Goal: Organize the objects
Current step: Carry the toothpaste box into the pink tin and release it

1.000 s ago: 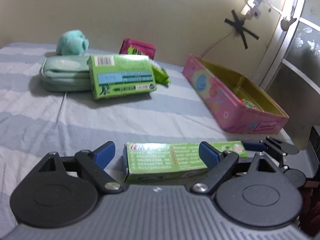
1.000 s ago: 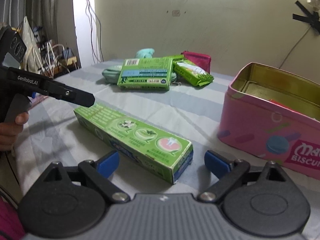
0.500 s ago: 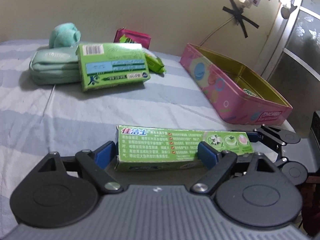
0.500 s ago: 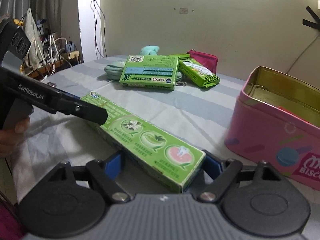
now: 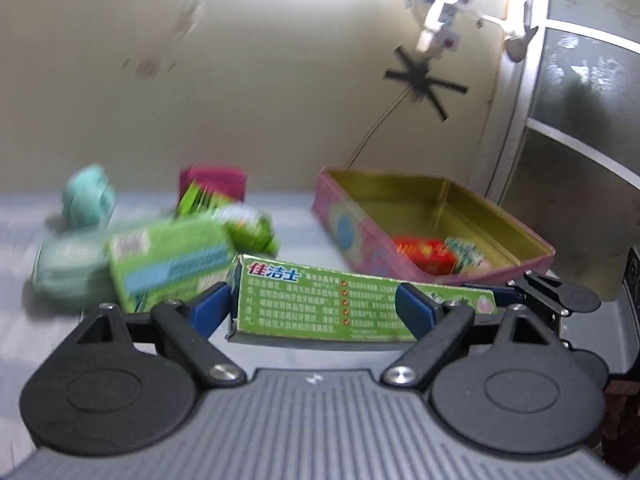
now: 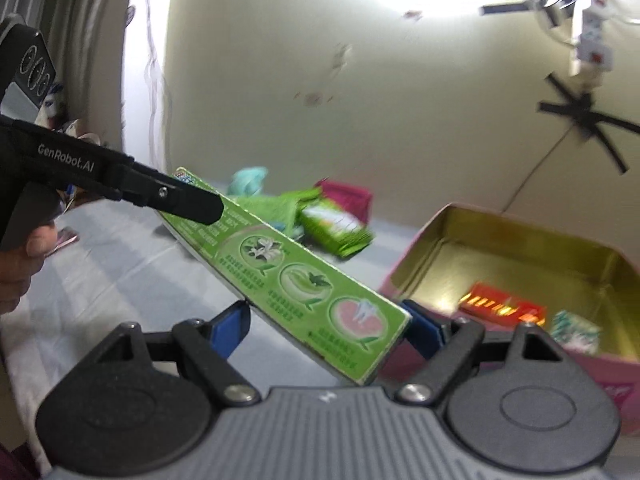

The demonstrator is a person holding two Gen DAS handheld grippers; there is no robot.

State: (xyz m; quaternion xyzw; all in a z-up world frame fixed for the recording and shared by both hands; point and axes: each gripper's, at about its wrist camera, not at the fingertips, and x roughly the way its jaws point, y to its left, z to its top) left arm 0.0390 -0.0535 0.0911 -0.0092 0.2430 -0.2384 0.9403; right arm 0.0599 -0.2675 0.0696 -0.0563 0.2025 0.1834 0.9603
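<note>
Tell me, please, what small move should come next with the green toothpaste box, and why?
Probably carry the toothpaste box sideways over the open pink biscuit tin. Both the left gripper and right gripper hold it by its ends, clear of the striped cloth, and the tin still shows bare gold floor.
</note>
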